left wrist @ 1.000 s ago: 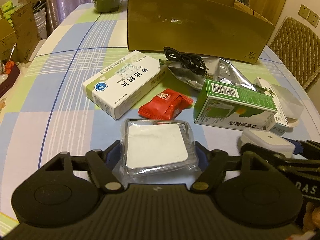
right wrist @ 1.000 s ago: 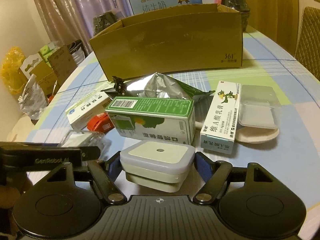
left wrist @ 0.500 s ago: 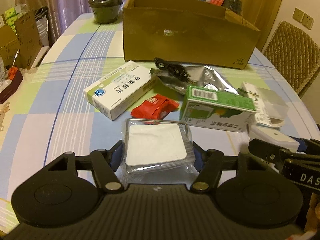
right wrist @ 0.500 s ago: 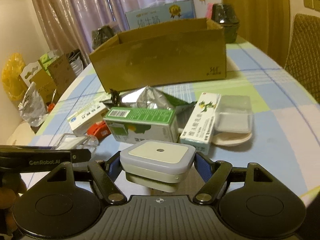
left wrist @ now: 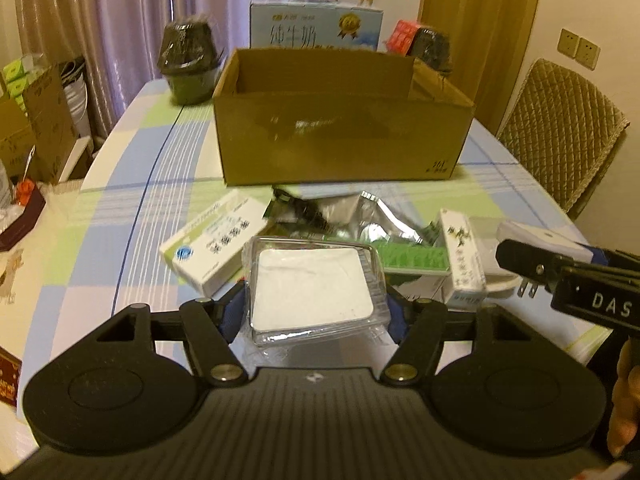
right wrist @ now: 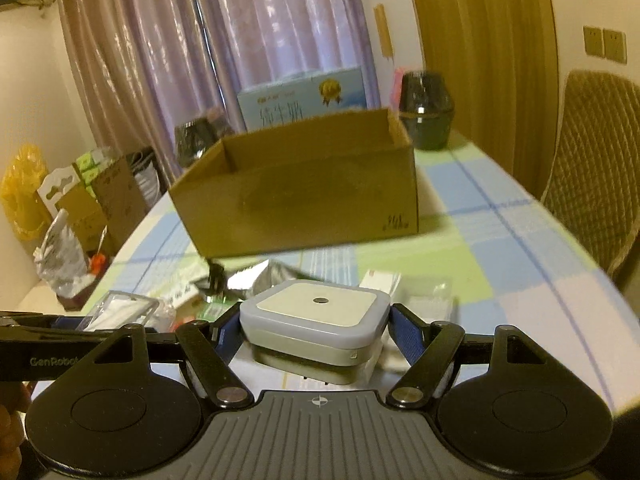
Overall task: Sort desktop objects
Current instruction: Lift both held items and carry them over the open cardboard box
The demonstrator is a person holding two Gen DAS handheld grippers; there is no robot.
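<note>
With the left gripper (left wrist: 316, 308) clamped on a slick clear packet (left wrist: 314, 286) and the right gripper (right wrist: 316, 330) clamped on a white square plug-in device (right wrist: 316, 314), both held above the clutter near the cardboard box (left wrist: 340, 136), either may slip or catch the box's near wall.

Right hand-held gripper (right wrist: 316, 330) clamps white plug-in light (right wrist: 316, 312) (lifted) — cardboard box (right wrist: 304, 196) beyond.
</note>
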